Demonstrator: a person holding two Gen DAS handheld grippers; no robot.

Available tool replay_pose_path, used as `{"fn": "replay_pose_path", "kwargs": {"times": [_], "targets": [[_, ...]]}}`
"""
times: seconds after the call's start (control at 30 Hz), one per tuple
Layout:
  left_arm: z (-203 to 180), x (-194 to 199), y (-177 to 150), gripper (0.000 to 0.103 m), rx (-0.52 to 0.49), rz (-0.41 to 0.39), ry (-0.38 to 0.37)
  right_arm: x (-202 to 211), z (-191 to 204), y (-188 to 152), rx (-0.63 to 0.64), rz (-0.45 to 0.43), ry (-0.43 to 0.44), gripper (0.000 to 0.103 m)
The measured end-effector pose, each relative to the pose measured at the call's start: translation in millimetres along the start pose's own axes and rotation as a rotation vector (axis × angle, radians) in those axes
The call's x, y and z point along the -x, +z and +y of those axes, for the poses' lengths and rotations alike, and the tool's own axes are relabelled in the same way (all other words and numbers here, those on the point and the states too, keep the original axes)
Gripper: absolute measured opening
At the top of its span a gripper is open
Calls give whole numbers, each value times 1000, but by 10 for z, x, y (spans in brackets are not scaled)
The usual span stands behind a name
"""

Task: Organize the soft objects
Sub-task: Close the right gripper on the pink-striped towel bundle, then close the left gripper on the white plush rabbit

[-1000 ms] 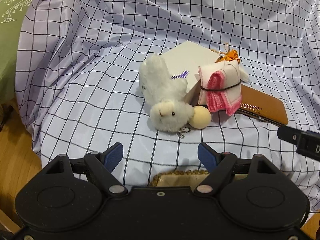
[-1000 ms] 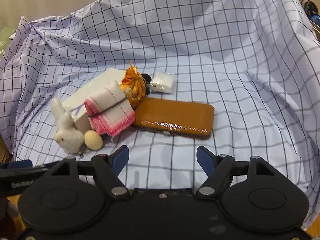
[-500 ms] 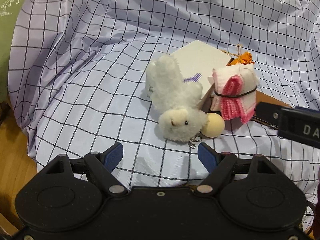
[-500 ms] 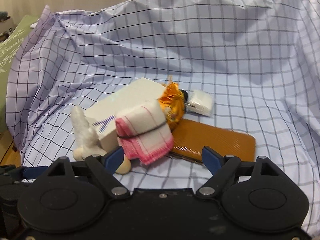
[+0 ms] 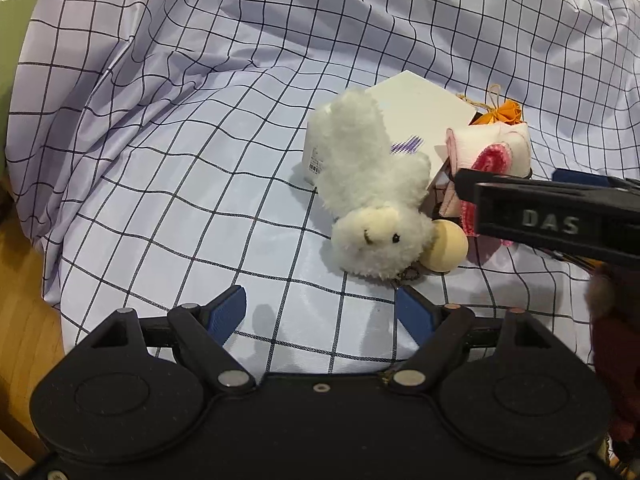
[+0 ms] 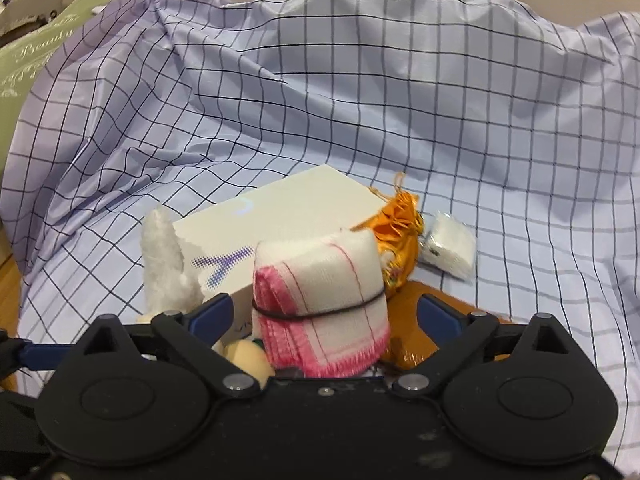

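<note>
Right hand-held gripper (image 6: 322,314) spreads wide, its jaws just opened, and the rolled towel (image 6: 320,284) sits dead ahead at twelve o'clock, between the fingers but untouched, its banded length running across them. Left hand-held gripper (image 5: 320,314) hangs parted and empty, plush rabbit (image 5: 372,192) at one o'clock. Right is nearer.

In your left wrist view, the black finger of your right gripper (image 5: 560,216) hid the lower half of the rolled white-and-pink cloth bundle (image 5: 496,148) and all but a sliver of the flat brown leather case. In your right wrist view, that case (image 6: 416,320) sat mostly behind the bundle (image 6: 320,292), and the round wooden ball (image 6: 250,360) was half hidden by the gripper body.
</note>
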State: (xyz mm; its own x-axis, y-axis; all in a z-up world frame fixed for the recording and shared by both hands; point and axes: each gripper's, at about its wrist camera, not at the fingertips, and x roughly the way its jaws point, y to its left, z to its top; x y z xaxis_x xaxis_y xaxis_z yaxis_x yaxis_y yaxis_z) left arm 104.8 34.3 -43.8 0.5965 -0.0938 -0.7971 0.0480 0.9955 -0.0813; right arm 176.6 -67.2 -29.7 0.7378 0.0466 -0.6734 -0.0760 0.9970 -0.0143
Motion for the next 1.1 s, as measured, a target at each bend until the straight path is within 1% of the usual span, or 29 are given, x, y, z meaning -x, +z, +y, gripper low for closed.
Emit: {"fn": "replay_pose_path", "kwargs": {"times": [0.1, 0.23, 0.3, 0.33, 0.37, 0.43, 0.57, 0.67, 0.8, 0.87, 1.1], "targets": [[32, 2, 6, 78, 11, -6, -14, -87, 28, 22, 22, -12, 3, 100], [49, 4, 8, 78, 22, -13, -26, -196, 24, 37, 13, -10, 4, 99], [48, 7, 8, 79, 24, -16, -35, -216, -7, 41, -7, -15, 2, 93], [43, 10, 10, 80, 23, -20, -38, -225, -21, 41, -12, -13, 7, 87], [35, 14, 12, 82, 23, -24, -40, -234, -43, 45, -17, -8, 23, 78], [16, 23, 18, 84, 19, -36, -45, -242, -70, 54, -29, -1, 43, 78], [-21, 29, 48, 84, 11, -49, -53, -197, -73, 56, -39, -16, 43, 77], [-31, 29, 95, 86, 12, -64, -60, -59, -93, 75, -52, -63, 35, 77], [-33, 18, 171, 89, 30, -83, -73, 127, -191, 105, -97, -105, 25, 77], [-41, -8, 214, 89, 39, -83, -85, 219, -252, 97, -119, -118, 23, 77], [-64, -191, 299, 89, 59, -61, -126, 441, -382, -44, -159, -114, 17, 77]]}}
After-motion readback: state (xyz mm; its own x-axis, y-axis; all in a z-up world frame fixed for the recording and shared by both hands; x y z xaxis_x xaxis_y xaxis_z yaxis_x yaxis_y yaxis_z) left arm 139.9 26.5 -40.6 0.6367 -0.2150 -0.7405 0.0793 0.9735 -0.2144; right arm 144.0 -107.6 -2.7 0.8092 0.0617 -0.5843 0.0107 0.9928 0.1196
